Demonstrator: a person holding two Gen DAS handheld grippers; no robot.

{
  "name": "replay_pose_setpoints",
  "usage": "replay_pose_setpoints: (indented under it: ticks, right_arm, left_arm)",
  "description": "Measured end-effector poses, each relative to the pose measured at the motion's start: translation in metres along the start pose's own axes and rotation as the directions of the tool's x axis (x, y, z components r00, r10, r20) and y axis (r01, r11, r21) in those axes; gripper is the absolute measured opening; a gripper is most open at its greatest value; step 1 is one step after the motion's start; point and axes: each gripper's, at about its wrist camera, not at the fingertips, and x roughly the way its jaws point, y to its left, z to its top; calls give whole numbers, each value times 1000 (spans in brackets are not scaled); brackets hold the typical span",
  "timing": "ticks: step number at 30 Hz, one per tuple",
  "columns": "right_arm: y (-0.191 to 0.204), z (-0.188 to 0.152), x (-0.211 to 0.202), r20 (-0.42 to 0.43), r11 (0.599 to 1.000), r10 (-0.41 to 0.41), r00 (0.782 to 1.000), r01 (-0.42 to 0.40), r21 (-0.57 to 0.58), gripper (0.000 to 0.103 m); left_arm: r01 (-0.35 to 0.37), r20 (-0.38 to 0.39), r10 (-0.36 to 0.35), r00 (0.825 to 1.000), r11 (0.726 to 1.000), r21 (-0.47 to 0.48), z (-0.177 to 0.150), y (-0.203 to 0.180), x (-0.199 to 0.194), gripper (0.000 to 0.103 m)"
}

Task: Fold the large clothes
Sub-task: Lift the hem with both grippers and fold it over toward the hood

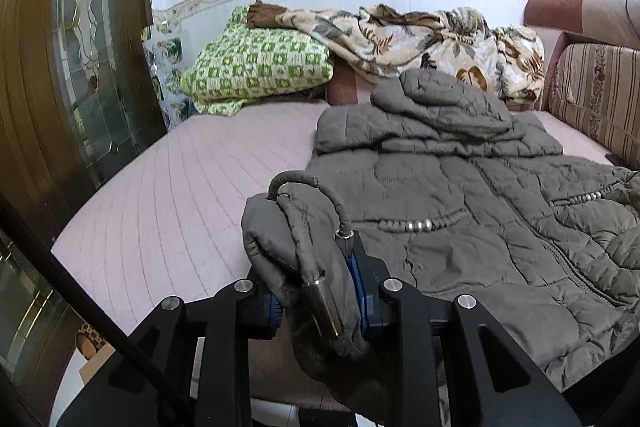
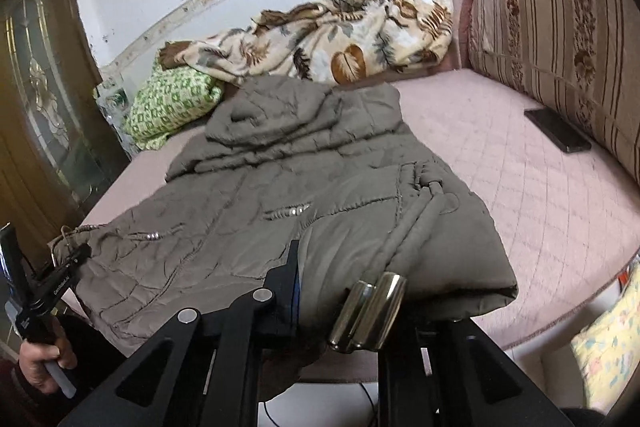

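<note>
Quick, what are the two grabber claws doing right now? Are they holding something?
Left gripper: shut on the jacket, pinching a bunched corner at the hem.
Right gripper: shut on the jacket, gripping the other hem corner beside the metal cord ends.

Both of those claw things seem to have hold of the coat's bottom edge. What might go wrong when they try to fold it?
The drawstrings with metal tips dangle by the right gripper and may snag or swing.

The left gripper pinches a bunched corner with a cord loop; it might slip free.

The puffy jacket could drag across the bed toward the phone.
</note>
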Motion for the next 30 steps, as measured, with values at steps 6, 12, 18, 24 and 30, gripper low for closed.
replay_pose_setpoints:
  ticks: [6,12,18,24,30]
  right_arm:
    - [9,29,-9,77,998,43,996,-40,-45,17]
    - [18,70,-11,137,995,72,988,-62,-76,16]
    - [24,130,0,190,992,109,976,-95,-84,16]
    - [27,203,32,213,990,134,968,-120,-76,16]
    - [8,280,108,178,989,138,974,-147,36,16]
  left_arm:
    - [7,46,-7,999,1000,-6,27,2,-2,27]
    - [29,98,-26,995,999,-23,68,5,1,27]
    - [62,147,-54,988,997,-50,129,7,17,27]
    - [89,164,-76,984,993,-78,208,5,53,28]
    - [61,166,-51,985,997,-55,293,-5,124,47]
